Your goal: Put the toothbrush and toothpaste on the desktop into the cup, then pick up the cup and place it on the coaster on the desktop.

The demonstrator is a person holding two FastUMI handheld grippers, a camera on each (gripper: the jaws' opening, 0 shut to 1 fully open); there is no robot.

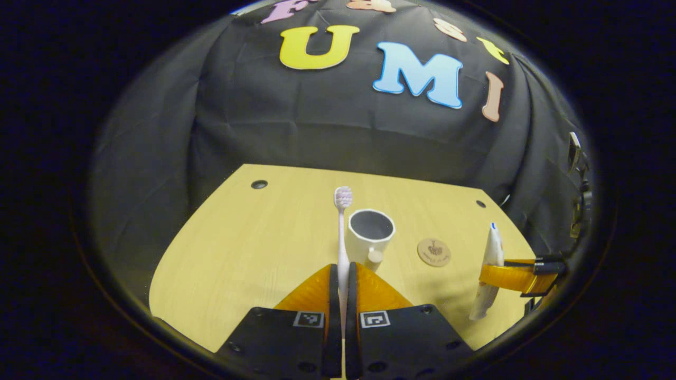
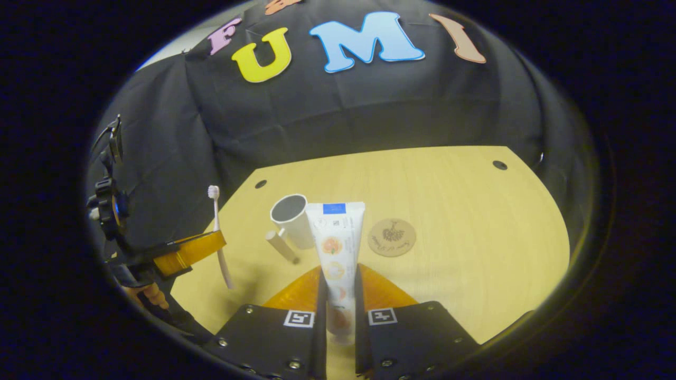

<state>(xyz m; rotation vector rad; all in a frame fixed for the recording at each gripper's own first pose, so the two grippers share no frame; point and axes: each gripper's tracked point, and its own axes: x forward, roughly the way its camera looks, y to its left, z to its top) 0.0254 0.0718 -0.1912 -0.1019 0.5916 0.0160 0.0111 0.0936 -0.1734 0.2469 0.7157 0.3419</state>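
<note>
My left gripper (image 1: 342,274) is shut on a pale pink toothbrush (image 1: 343,232), which stands upright with its bristles on top, lifted above the table. Just right of it stands the white cup (image 1: 369,232), upright with a handle toward me. A round wooden coaster (image 1: 434,252) lies right of the cup. My right gripper (image 2: 338,279) is shut on a white toothpaste tube (image 2: 336,237), held upright above the table beside the cup (image 2: 291,219) and the coaster (image 2: 392,237). Each view also shows the other gripper: the right gripper (image 1: 515,277) with the tube (image 1: 491,264), and the left gripper (image 2: 190,252) with the toothbrush (image 2: 217,232).
The light wooden table (image 2: 465,221) has small dark holes near its far corners (image 1: 259,184). The black cloth wall closes off the back and sides. A hand (image 2: 148,295) holds the left gripper at the left edge of the right gripper view.
</note>
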